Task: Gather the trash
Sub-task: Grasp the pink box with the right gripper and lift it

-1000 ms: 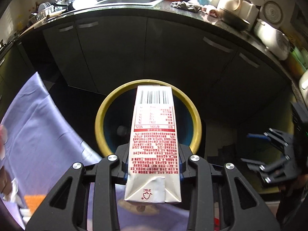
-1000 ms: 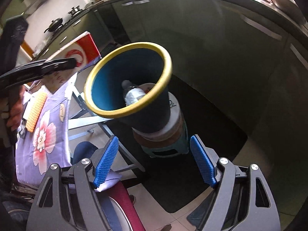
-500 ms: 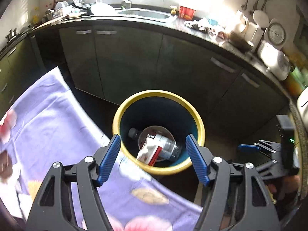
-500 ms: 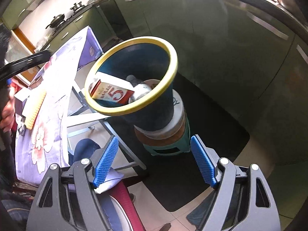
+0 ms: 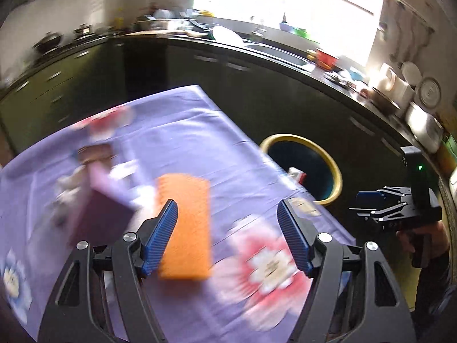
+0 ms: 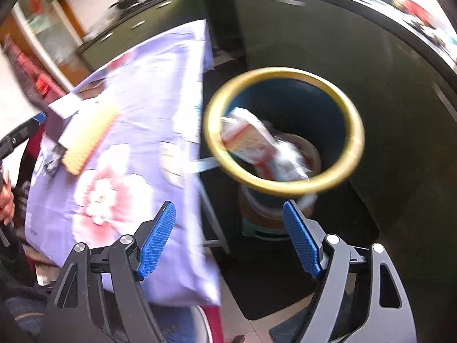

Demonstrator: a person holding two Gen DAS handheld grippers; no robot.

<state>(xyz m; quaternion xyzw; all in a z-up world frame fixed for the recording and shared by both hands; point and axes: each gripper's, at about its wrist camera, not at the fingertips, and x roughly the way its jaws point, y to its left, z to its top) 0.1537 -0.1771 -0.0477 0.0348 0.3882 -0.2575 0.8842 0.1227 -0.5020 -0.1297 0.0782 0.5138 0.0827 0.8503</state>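
Trash already collected lies in the bin (image 6: 350, 120), a dark blue container with a yellow rim standing beside the table (image 5: 200, 120). Motion blur softens both views. In the right wrist view the bin holds a red-and-white carton (image 6: 247, 137) leaning against the near wall, with a crumpled clear item (image 6: 290, 157) next to it; what that item is cannot be made out. In the left wrist view the table edge hides most of the bin interior, and only a corner of the carton shows.

On the purple floral tablecloth lie an orange sponge (image 5: 184, 225) and a dark purple box (image 5: 100, 217); the box is heavily smeared, and pale objects beside it cannot be identified.

Left gripper (image 5: 228, 235): its jaws have just been opening, now stand wide, and nothing is between them; it hangs over the tablecloth with the sponge under its left finger. Right gripper (image 6: 230, 240): jaws wide and empty, positioned over the gap between table edge and bin.
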